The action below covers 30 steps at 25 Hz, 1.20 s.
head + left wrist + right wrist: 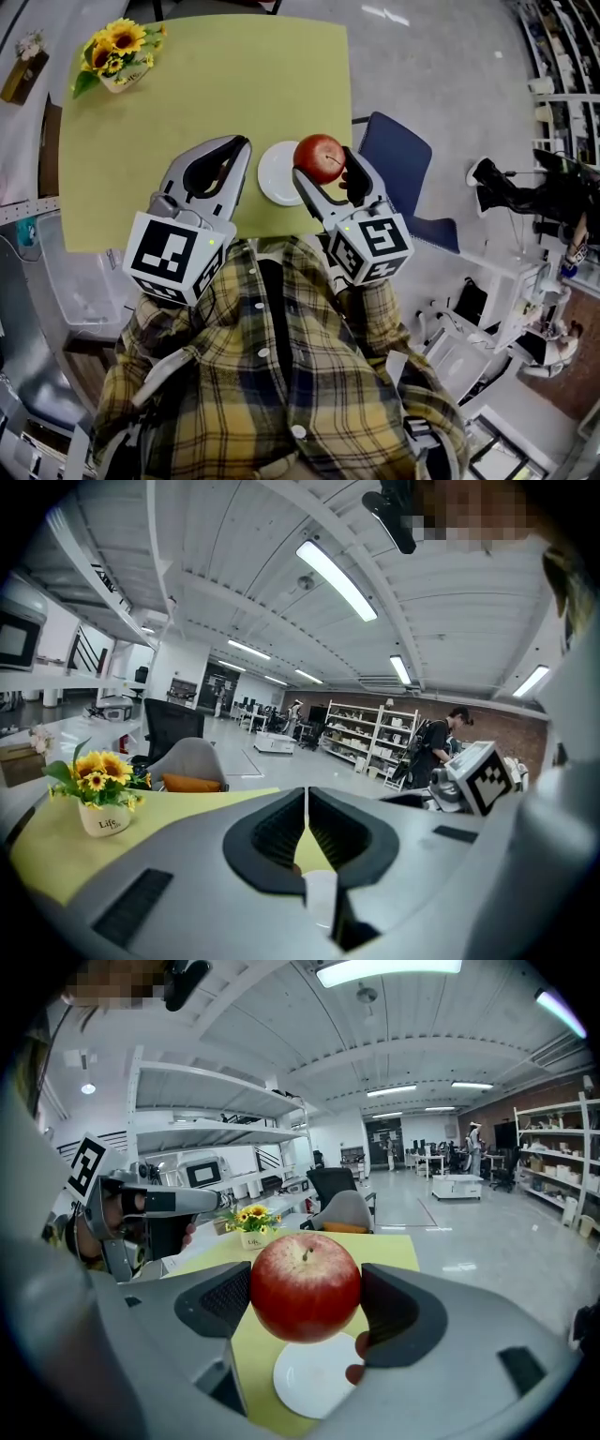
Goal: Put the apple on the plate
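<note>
My right gripper (321, 165) is shut on a red apple (320, 157), stem up, held in the air at the right edge of the white plate (277, 173). In the right gripper view the apple (306, 1286) fills the gap between the jaws of that gripper (306, 1299), and the plate (315, 1375) lies empty below it on the yellow-green table (253, 1354). My left gripper (225, 155) hovers left of the plate with nothing in it. In its own view the left gripper (307, 832) has its jaws pressed together.
A white pot of sunflowers (116, 56) stands at the far left corner of the table (187, 103). A blue chair (405, 178) stands just right of the table. A person with a backpack (433, 744) stands by distant shelves.
</note>
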Available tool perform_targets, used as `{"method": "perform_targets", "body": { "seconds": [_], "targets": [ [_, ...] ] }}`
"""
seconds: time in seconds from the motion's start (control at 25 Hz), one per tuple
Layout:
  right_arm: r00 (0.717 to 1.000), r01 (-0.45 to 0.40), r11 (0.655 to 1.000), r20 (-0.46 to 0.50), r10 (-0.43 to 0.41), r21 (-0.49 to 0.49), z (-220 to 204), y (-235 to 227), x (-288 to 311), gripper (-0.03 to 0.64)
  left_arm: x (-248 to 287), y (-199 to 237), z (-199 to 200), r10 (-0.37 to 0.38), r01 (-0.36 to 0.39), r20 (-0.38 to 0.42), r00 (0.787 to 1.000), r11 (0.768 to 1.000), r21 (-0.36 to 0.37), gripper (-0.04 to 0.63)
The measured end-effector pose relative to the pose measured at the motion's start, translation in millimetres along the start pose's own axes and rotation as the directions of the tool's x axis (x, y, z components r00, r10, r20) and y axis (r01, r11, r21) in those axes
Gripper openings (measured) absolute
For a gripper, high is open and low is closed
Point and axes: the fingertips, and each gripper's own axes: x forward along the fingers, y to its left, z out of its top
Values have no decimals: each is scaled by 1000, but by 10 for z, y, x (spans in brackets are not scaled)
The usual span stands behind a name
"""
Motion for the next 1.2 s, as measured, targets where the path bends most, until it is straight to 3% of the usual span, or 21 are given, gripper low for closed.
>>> {"method": "perform_targets", "body": {
  "seconds": [0.32, 1.2],
  "targets": [
    [998, 23, 1000, -53, -24, -12, -317, -16, 189, 360, -62, 51, -172, 5, -6, -13, 1000, 999, -52, 20],
    [983, 16, 1000, -183, -14, 13, -1189, -139, 501, 360, -30, 15, -474, 0, -3, -63, 998, 999, -49, 20]
  ]
}}
